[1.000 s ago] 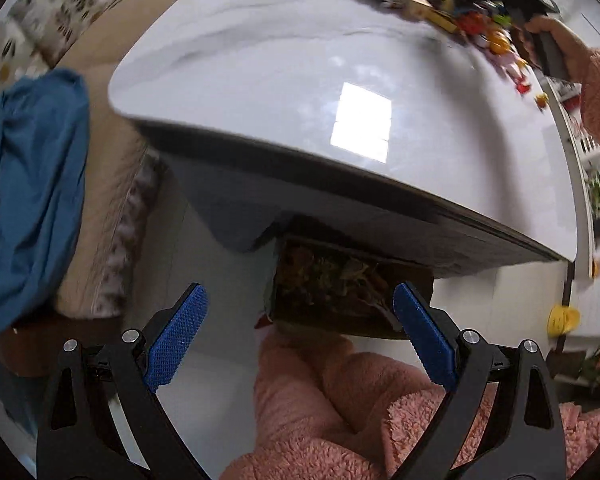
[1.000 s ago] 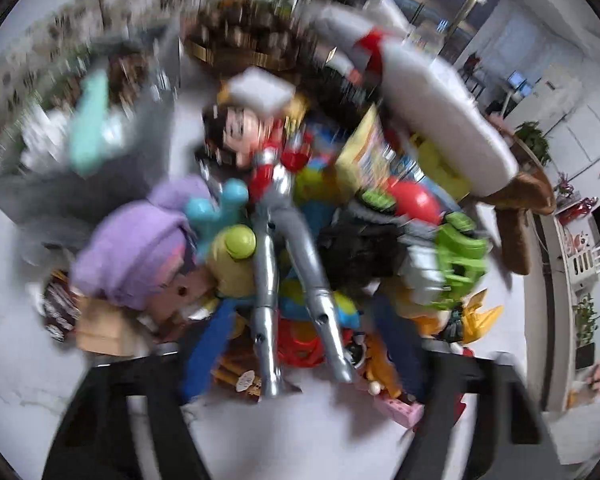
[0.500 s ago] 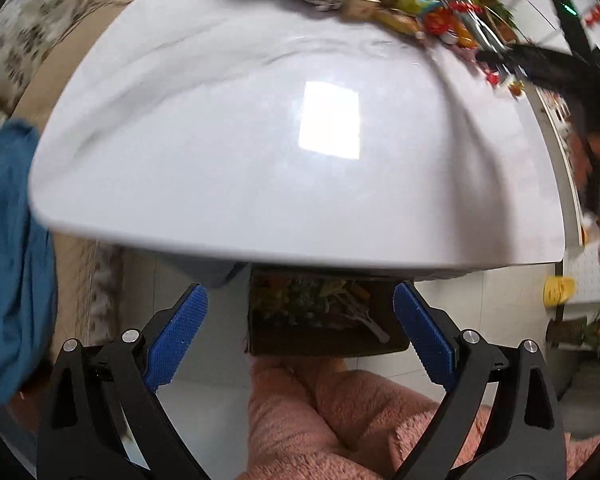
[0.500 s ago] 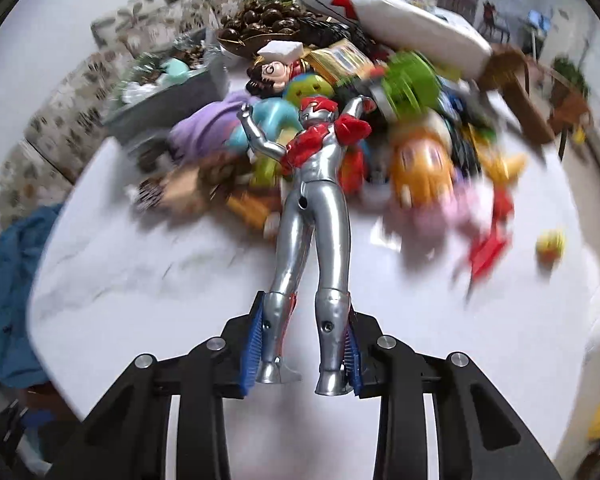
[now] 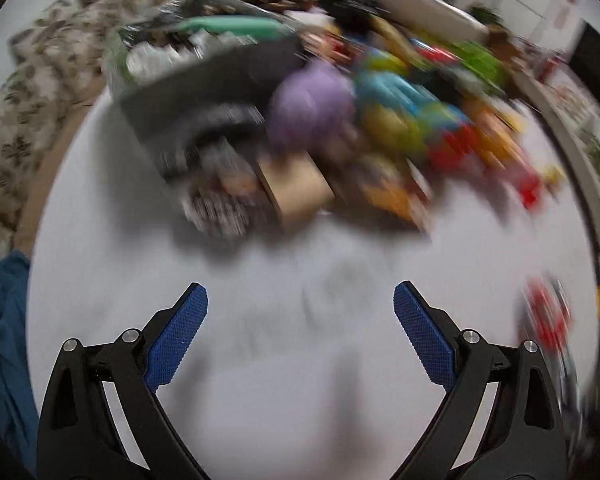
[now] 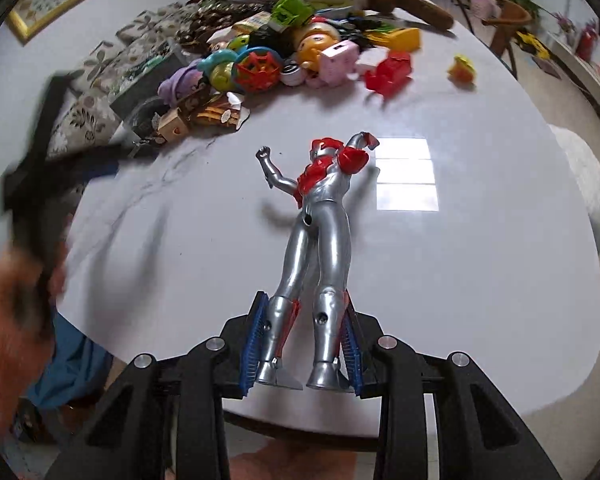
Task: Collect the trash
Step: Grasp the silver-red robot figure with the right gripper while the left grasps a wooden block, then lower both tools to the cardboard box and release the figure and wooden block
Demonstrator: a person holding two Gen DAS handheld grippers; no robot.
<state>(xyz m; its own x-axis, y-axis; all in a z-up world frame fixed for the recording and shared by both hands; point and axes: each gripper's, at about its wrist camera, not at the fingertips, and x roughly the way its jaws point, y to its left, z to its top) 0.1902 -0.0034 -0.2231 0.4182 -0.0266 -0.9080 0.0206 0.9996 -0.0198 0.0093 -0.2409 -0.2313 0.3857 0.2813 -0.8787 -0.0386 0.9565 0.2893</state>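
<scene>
**Figure lifted clear, other claw reaching in**

The right claw (image 6: 302, 346) is clamping the silver figure (image 6: 320, 236) by its shins, body jutting forward above the white table (image 6: 480, 280), probably to carry it off. The left claw (image 5: 300, 332) is gaping, empty, facing the blurred toy pile (image 5: 380, 120) beyond.

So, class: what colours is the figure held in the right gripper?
Silver body with red chest, shoulders and head crest: the figure shows best in the right wrist view.
</scene>
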